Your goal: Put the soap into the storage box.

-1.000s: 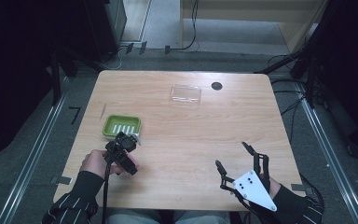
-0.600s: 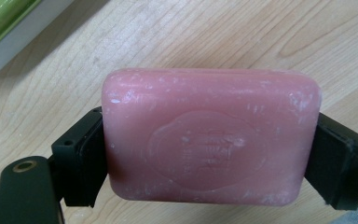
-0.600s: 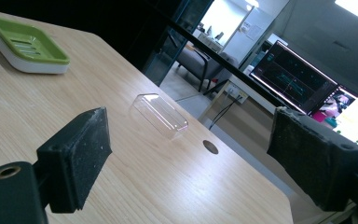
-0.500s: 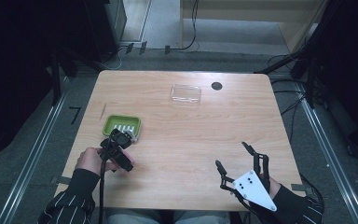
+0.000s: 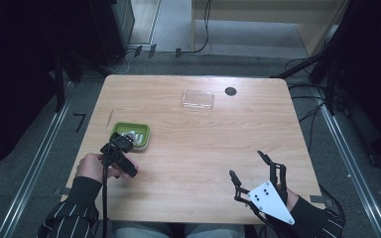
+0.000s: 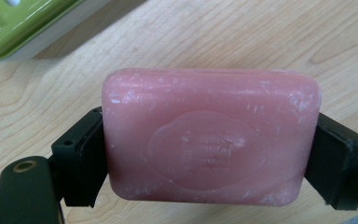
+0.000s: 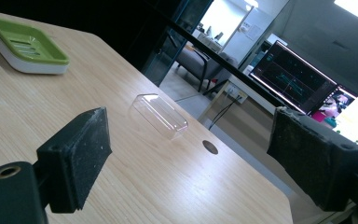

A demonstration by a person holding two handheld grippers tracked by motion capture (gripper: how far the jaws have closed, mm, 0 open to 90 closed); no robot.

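Left gripper fingers clamp the pink soap between them; right gripper fingers wide apart.

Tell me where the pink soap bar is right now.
The pink soap bar is clamped in the left tongs at the table's near-left, just short of the green soap dish.

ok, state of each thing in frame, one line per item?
pink soap bar: clamped end to end between the left gripper's pads, off the table.
left gripper: shut on the soap.
right gripper: jaws open, nothing between them.
green soap dish: on the table, holds no soap.
clear lid: lying on the table, apart from the dish.
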